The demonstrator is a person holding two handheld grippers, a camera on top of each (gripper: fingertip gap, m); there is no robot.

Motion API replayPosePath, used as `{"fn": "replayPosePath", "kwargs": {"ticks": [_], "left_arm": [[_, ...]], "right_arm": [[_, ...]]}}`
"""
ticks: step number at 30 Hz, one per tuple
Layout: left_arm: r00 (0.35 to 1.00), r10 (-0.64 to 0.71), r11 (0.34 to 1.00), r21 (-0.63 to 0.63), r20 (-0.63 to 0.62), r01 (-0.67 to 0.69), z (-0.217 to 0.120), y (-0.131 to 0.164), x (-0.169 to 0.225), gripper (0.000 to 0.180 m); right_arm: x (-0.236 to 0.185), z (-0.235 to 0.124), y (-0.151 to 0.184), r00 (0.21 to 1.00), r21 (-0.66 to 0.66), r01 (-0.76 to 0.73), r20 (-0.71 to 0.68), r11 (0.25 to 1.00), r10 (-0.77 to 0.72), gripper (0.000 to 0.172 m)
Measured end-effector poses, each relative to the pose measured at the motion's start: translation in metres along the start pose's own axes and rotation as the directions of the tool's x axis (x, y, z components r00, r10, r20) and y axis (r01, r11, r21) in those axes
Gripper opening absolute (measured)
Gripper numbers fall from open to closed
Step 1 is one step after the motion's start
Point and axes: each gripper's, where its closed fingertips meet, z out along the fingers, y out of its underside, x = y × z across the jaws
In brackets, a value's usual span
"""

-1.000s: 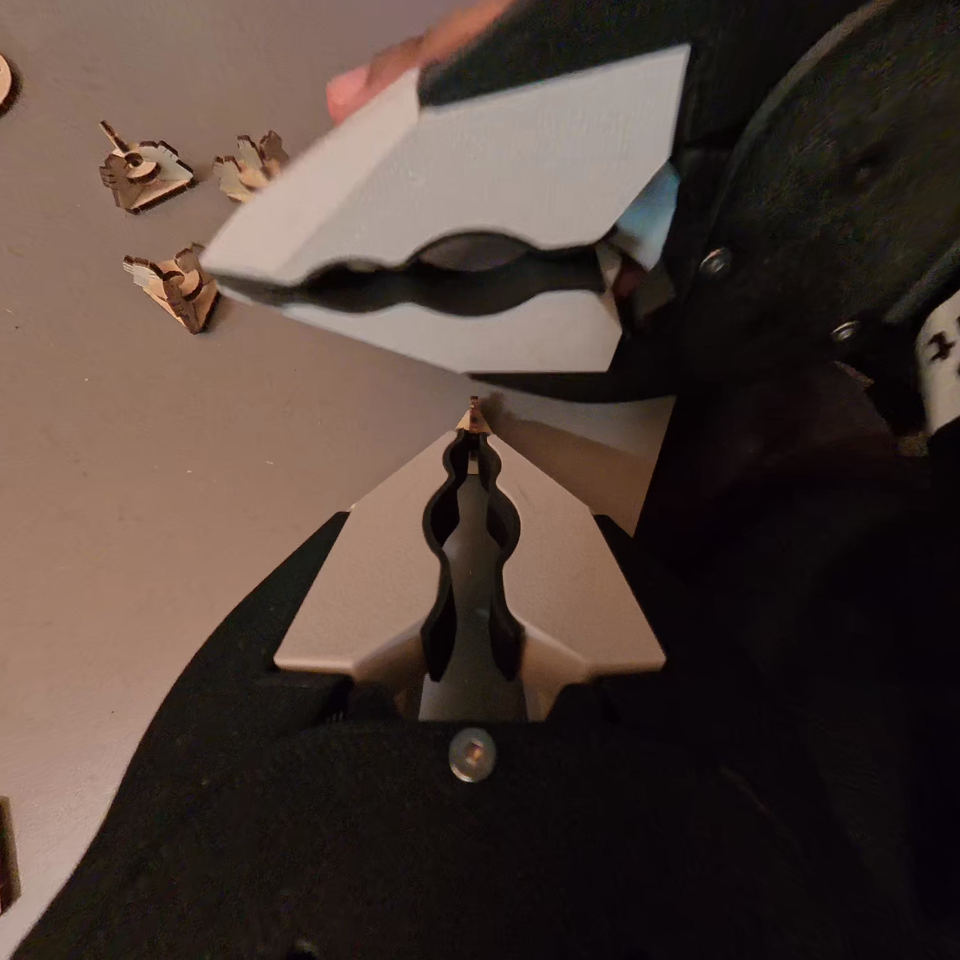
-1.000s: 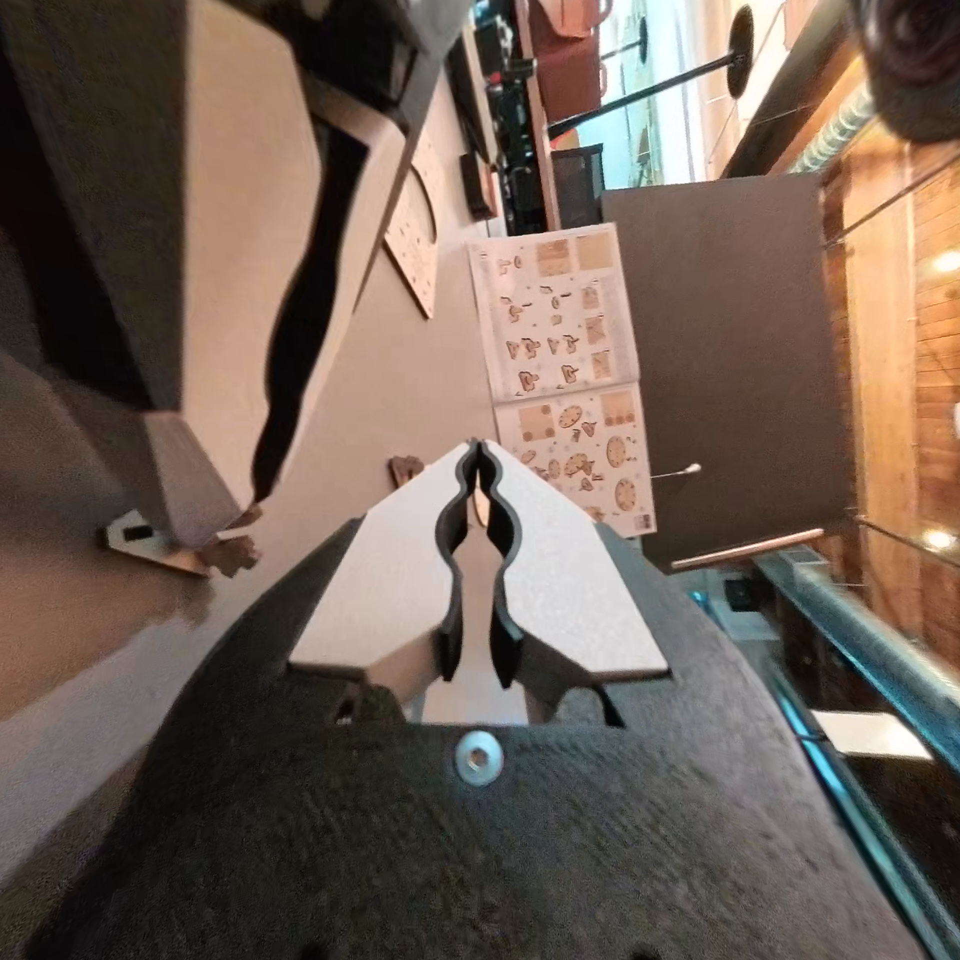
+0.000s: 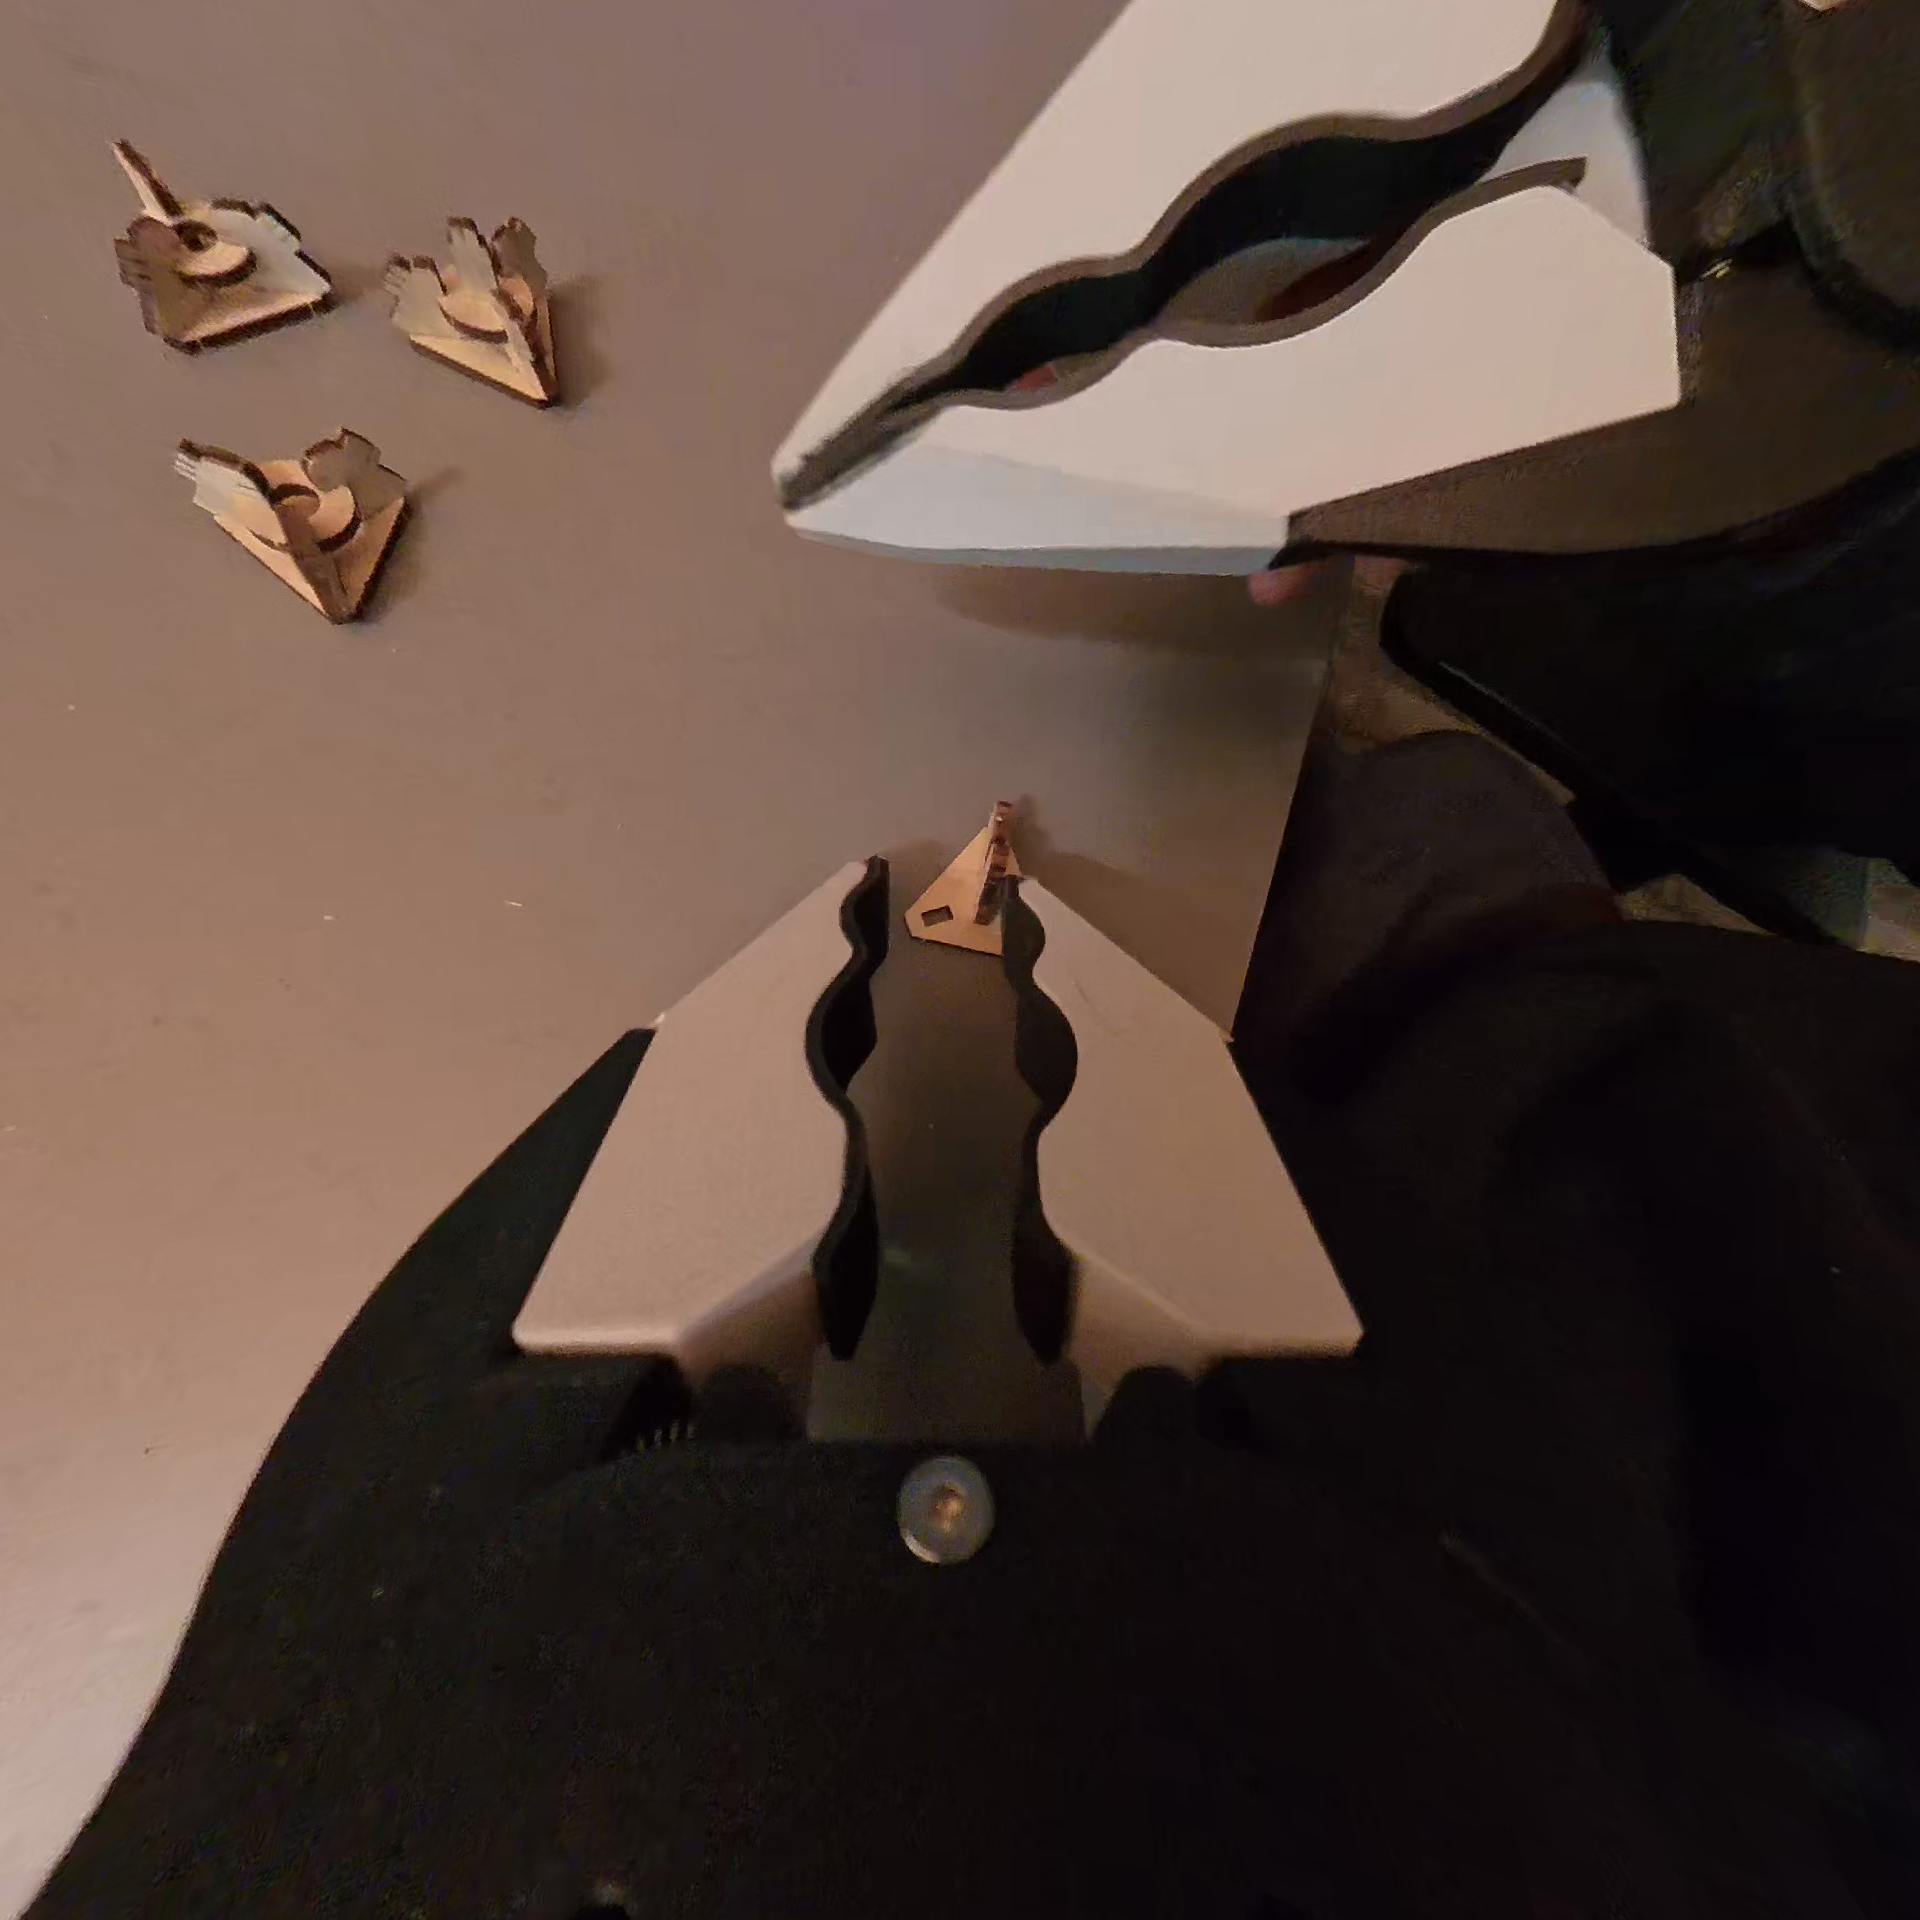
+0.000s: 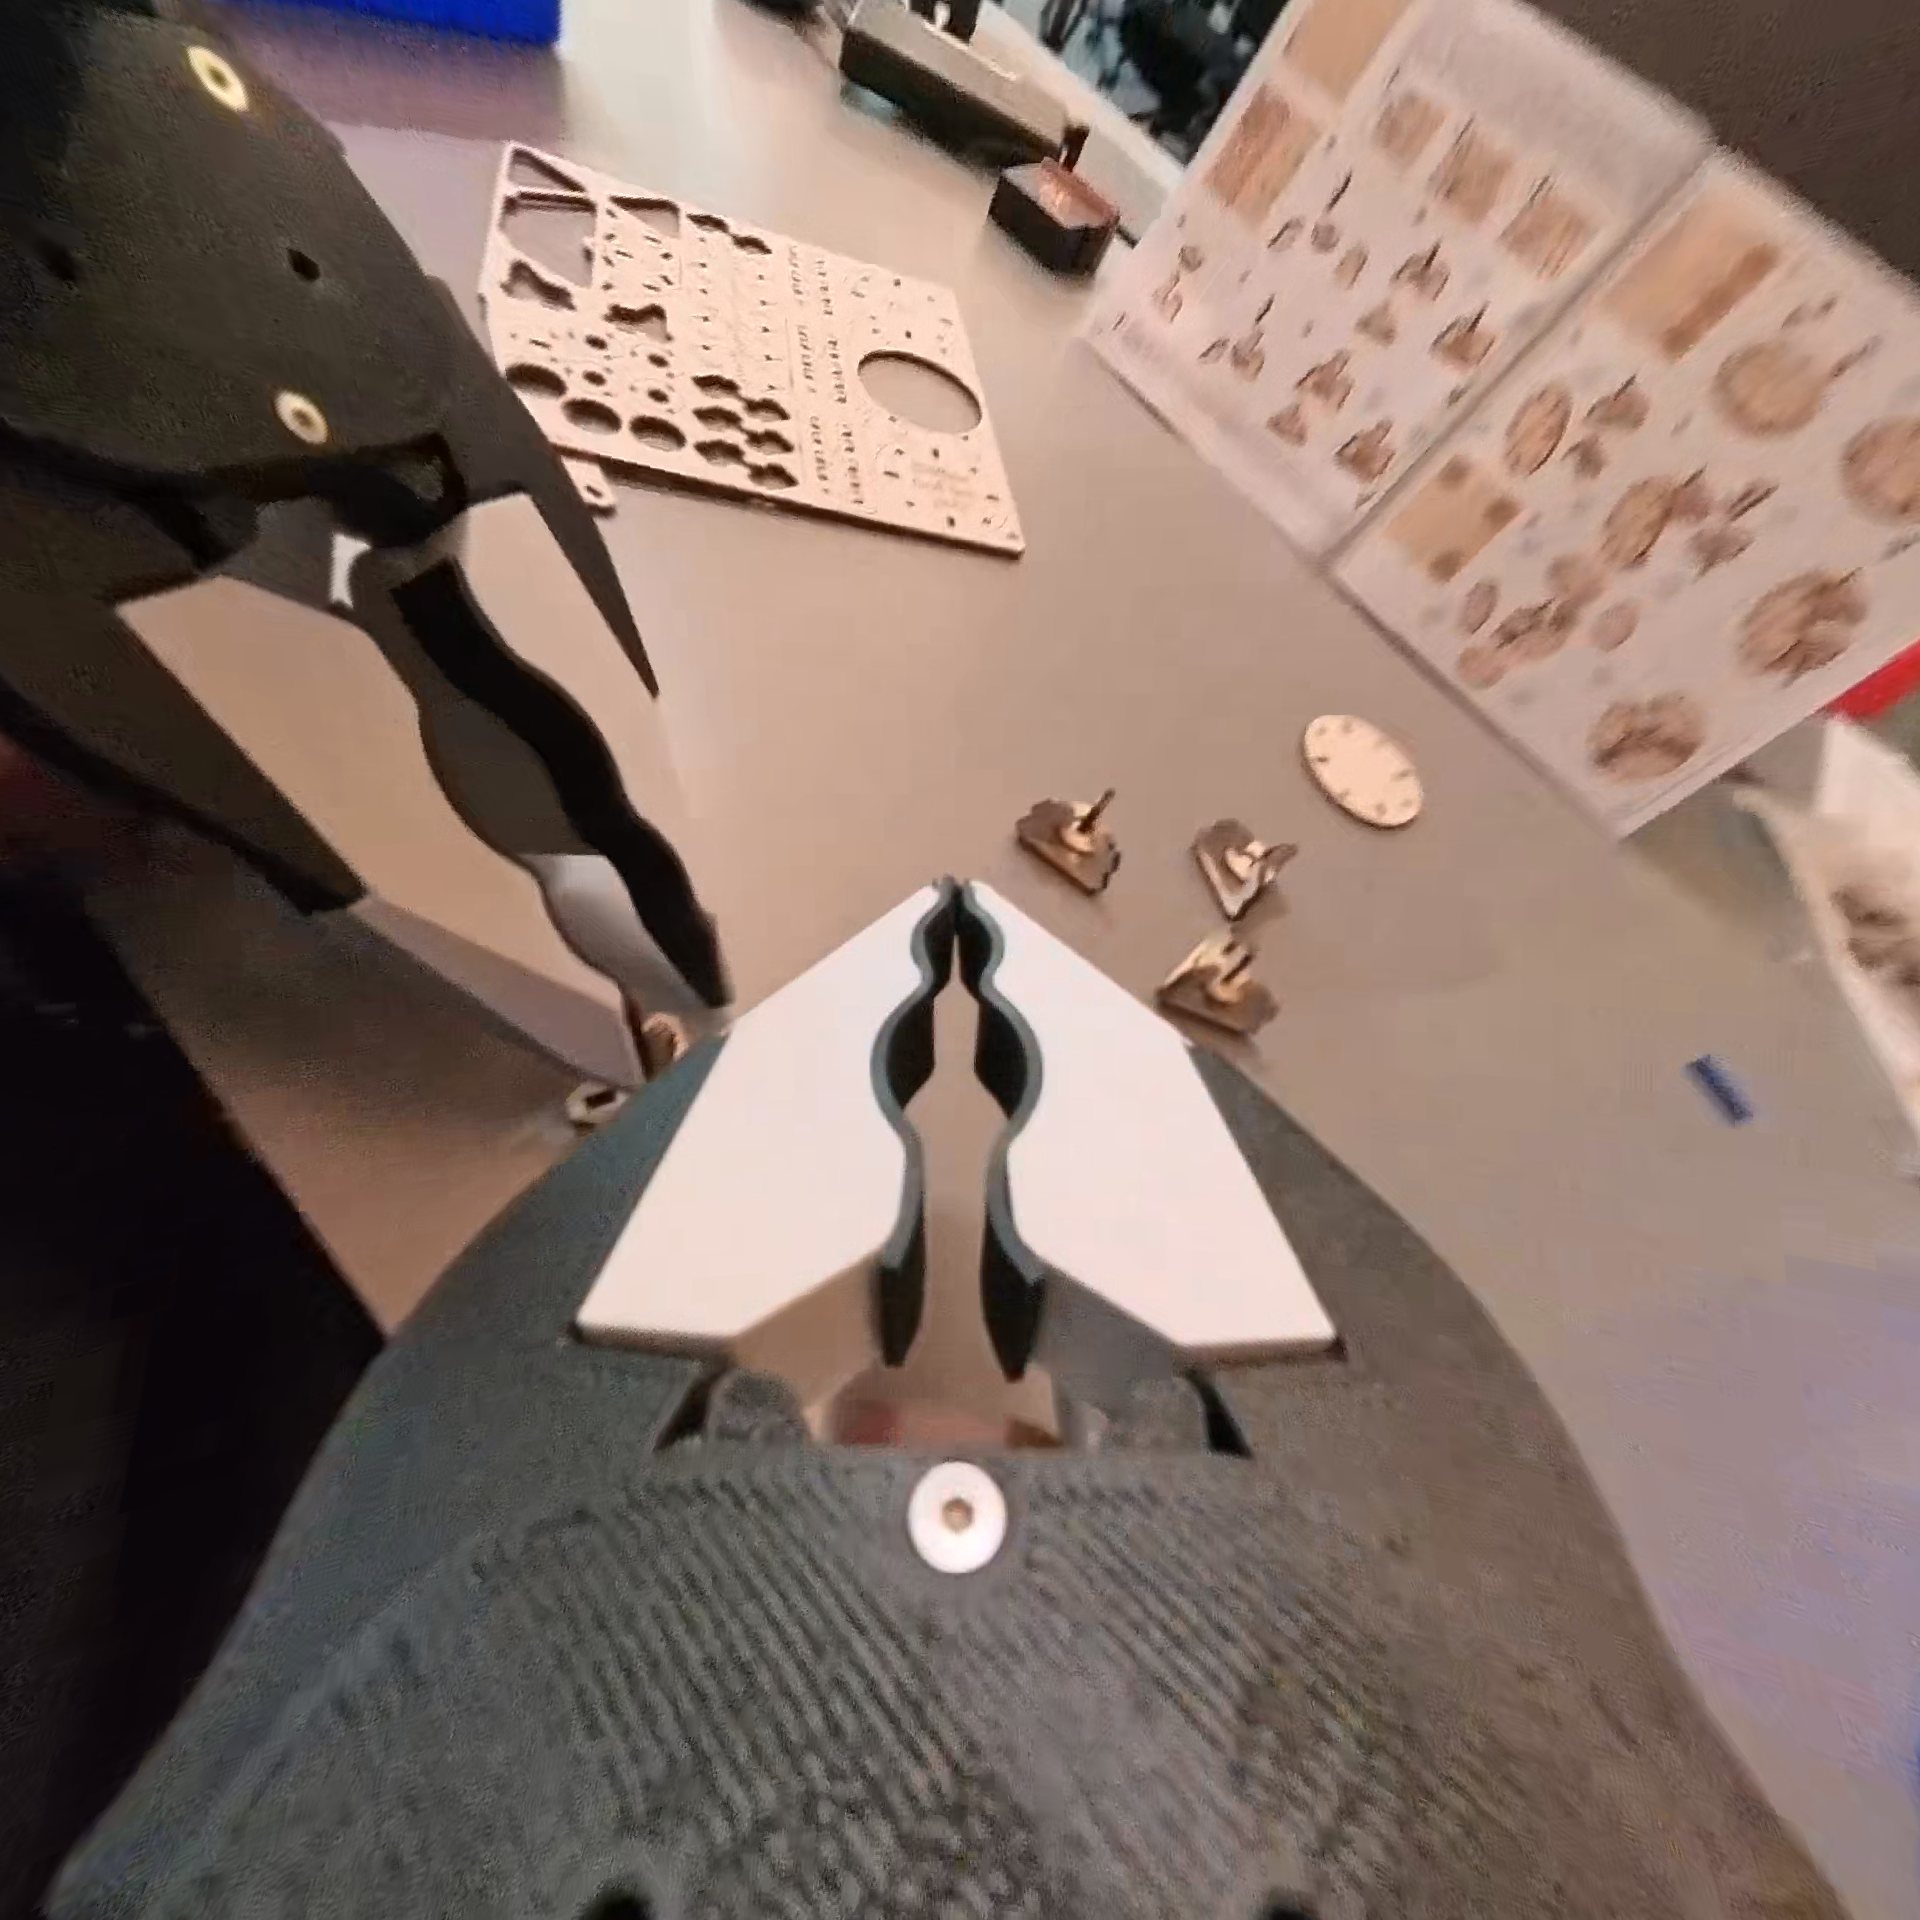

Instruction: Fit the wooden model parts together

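My left gripper (image 3: 940,883) is open, low over the grey table (image 3: 520,831). A small triangular wooden piece with an upright tab (image 3: 971,899) stands on the table between its fingertips, close to the right pad; the left pad is clear of it. My right gripper (image 4: 956,888) is shut with nothing visible between its pads. It also shows in the left wrist view (image 3: 800,488), raised above the table at upper right. The left gripper's fingers (image 4: 623,831) show at the left of the right wrist view, with the small piece (image 4: 655,1034) partly hidden below them.
Three small wooden assemblies (image 3: 208,260) (image 3: 478,312) (image 3: 301,520) lie at far left. The right wrist view shows a punched-out wooden sheet (image 4: 748,364), a round wooden dial (image 4: 1361,784), a printed picture sheet (image 4: 1558,416) and a dark box (image 4: 1049,213). The table edge (image 3: 1288,831) runs close on the right. Spacing between my two grippers at the tips: around 7 cm.
My left jaws have opened and let go of the small wooden piece, which now stands on the table. The right gripper, still shut, has swung up and away to the right.
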Motion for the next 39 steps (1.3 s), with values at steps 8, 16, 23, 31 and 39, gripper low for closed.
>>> {"fn": "replayPosePath", "kwargs": {"ticks": [8,16,23,31,39], "left_arm": [[0.994,-0.065,0.991,0.114,-0.091,0.076,-0.019,-0.014,0.001,0.015],[0.996,-0.07,0.993,0.09,-0.057,0.075,-0.016,-0.005,-0.006,0.008],[0.997,-0.061,0.996,0.055,-0.043,0.063,-0.012,-0.001,-0.006,0.004],[0.998,-0.057,0.998,0.009,-0.028,0.057,-0.007,0.004,-0.007,0.002],[0.995,-0.083,0.995,0.049,-0.059,0.086,-0.011,0.0,-0.007,0.0]], "right_arm": [[-0.008,-0.007,0.007,0.994,-0.006,-0.104,0.047,0.995,0.104,0.0],[-0.028,-0.015,0.005,0.967,0.019,-0.218,0.137,0.976,0.214,0.0],[-0.028,-0.02,0.012,0.947,0.051,-0.297,0.141,0.954,0.288,0.0],[-0.032,-0.01,0.027,0.965,0.031,-0.249,0.097,0.968,0.245,0.0],[-0.011,-0.024,0.001,0.966,0.268,-0.241,-0.022,0.933,0.256,0.0]]}}
